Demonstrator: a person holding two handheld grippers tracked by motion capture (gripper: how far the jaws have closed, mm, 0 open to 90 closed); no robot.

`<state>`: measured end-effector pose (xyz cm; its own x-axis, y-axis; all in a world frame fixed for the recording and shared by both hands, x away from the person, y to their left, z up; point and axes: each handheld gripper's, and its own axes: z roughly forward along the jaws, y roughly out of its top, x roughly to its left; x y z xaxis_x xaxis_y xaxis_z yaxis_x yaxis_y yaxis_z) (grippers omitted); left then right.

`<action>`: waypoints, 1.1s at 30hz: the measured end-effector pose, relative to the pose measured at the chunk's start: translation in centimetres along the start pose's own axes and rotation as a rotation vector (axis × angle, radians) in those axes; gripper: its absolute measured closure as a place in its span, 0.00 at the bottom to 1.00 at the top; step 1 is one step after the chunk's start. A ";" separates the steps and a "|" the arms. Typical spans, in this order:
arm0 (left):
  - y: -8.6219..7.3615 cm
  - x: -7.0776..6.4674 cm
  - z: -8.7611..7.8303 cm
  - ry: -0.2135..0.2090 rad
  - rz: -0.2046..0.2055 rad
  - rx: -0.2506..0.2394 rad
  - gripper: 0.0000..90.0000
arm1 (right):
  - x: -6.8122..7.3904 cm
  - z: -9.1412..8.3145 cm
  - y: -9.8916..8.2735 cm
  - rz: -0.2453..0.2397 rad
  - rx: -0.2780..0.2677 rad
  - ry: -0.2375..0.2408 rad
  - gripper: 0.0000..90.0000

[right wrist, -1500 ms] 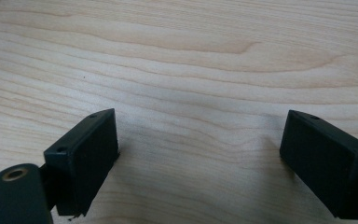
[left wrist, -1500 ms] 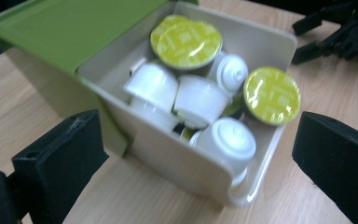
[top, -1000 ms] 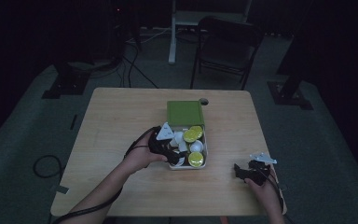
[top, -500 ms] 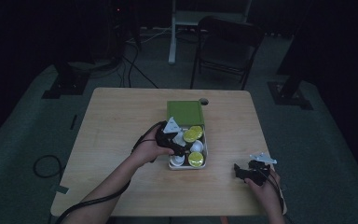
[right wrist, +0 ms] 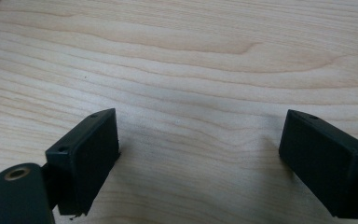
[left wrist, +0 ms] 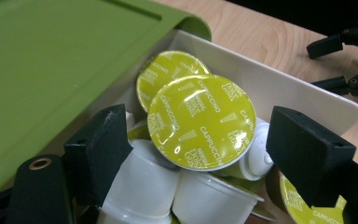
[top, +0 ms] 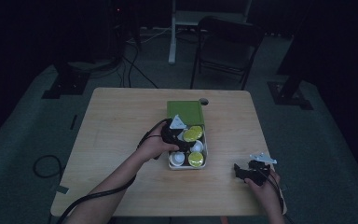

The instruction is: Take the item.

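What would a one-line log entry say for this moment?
left gripper: open over capsule in white box | right gripper: open, empty, on table

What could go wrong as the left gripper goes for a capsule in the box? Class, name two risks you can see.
1. The capsules lie heaped and tilted in the white box; the open left gripper might knock neighbours or catch two.
2. The green lid sits right beside one jaw and might get bumped.
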<state>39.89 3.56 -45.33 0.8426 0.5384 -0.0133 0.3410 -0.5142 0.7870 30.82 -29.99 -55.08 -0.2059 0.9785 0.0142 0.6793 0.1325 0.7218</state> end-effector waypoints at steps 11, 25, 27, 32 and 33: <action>0.6 0.2 0.6 0.018 0.013 0.008 0.33 | 0.0 0.0 0.0 0.000 0.000 0.000 0.13; 0.8 -0.4 0.6 0.021 0.028 0.025 0.43 | 0.0 0.0 0.0 0.000 0.000 0.000 0.13; 0.8 -0.5 0.3 0.017 0.025 0.024 0.43 | 0.0 0.0 0.0 0.000 0.000 0.000 0.13; 1.0 -0.9 -0.5 0.004 0.030 0.015 0.43 | 0.0 0.0 0.0 0.000 0.000 0.000 0.13; 1.0 -1.0 -0.6 0.002 0.038 0.015 0.43 | 0.0 0.0 0.0 0.000 0.000 0.000 0.13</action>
<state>39.17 2.91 -44.13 0.8543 0.5195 0.0177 0.3148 -0.5441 0.7777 30.82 -29.99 -55.08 -0.2059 0.9785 0.0141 0.6792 0.1326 0.7219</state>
